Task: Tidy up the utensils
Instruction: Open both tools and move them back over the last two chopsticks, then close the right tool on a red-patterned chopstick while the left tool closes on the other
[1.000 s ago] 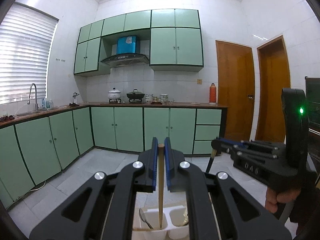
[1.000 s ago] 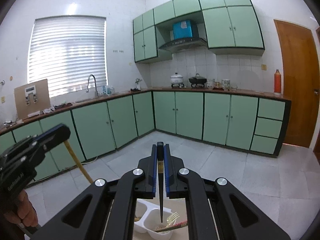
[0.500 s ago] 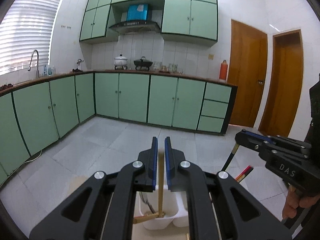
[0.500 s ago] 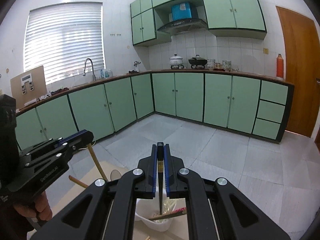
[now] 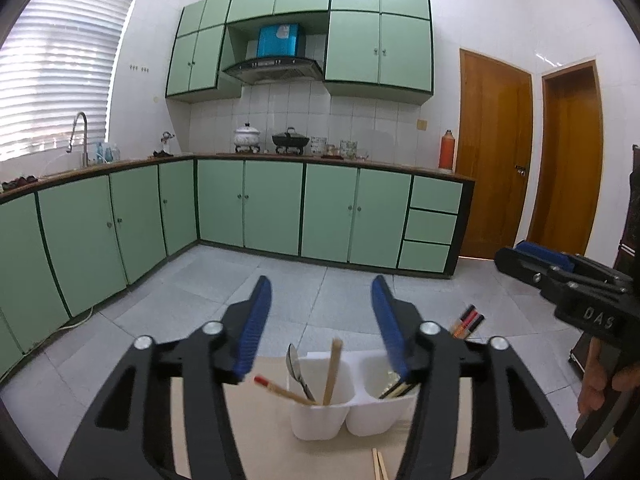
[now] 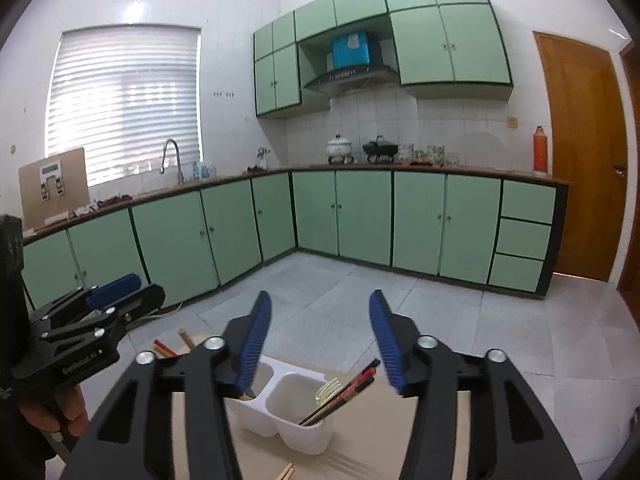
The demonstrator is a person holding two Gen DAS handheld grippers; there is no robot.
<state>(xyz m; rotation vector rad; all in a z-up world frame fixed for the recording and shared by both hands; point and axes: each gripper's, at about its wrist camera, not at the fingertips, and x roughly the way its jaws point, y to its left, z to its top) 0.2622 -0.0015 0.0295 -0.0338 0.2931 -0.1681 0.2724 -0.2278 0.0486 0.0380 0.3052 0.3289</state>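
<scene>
I am holding my left gripper (image 5: 320,320) and my right gripper (image 6: 318,336) just above a white holder (image 5: 320,416) that is sitting on the pale counter (image 5: 260,432) in front of me. The holder is offering two cups side by side, joined in the middle.

In the left cup I am seeing three things: one metal spoon (image 5: 298,368) standing bowl up and leaning slightly left, one plain wooden chopstick (image 5: 333,372) standing nearly upright with its top tipped a little to the right, and one red-tipped chopstick (image 5: 280,390) lying low, its long axis running up and out to the left over the rim.

In the right cup I am seeing one pale green fork (image 6: 329,390) with its tines up, and a bundle of dark chopsticks with red bands (image 6: 348,388) slanting up and to the right; I cannot count them surely. Two more wooden chopstick ends (image 5: 380,462) are lying on the counter at the near edge, just in front of the holder.

My jaws on both grippers are opening, standing about half apart, with nothing between the blue pads (image 5: 256,328) and nothing held. Each gripper is showing at the edge of the other's view, gripped by a hand (image 5: 600,384).
</scene>
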